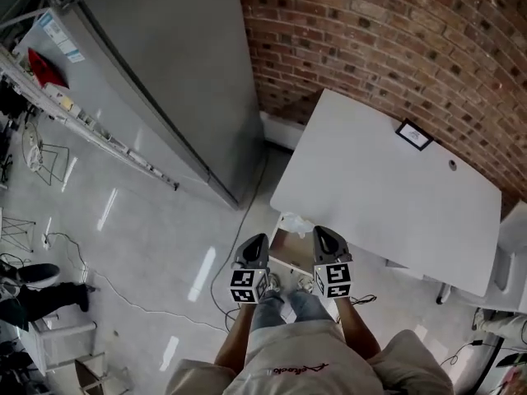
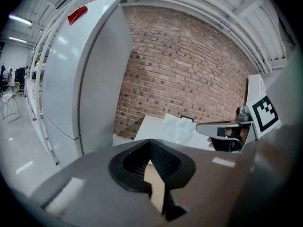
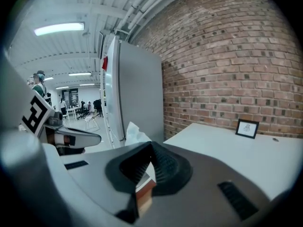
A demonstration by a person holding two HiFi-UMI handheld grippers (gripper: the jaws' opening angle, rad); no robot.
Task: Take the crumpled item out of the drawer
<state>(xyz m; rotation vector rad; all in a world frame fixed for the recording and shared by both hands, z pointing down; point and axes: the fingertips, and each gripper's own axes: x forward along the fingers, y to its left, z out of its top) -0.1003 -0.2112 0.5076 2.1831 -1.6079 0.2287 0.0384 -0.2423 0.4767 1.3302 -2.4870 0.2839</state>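
A crumpled white item sits at the near corner of the white table, above an open drawer with a brown inside. Both grippers hover over the drawer, side by side. My left gripper has its jaws pressed together with nothing between them, and so does my right gripper. In the left gripper view the shut jaws point at the crumpled item, with the right gripper alongside. The right gripper view shows its shut jaws just below the crumpled item.
A tall grey fridge stands to the left, against the brick wall. A small picture frame stands on the table's far side. Cables trail over the floor, and a white chair is at the right.
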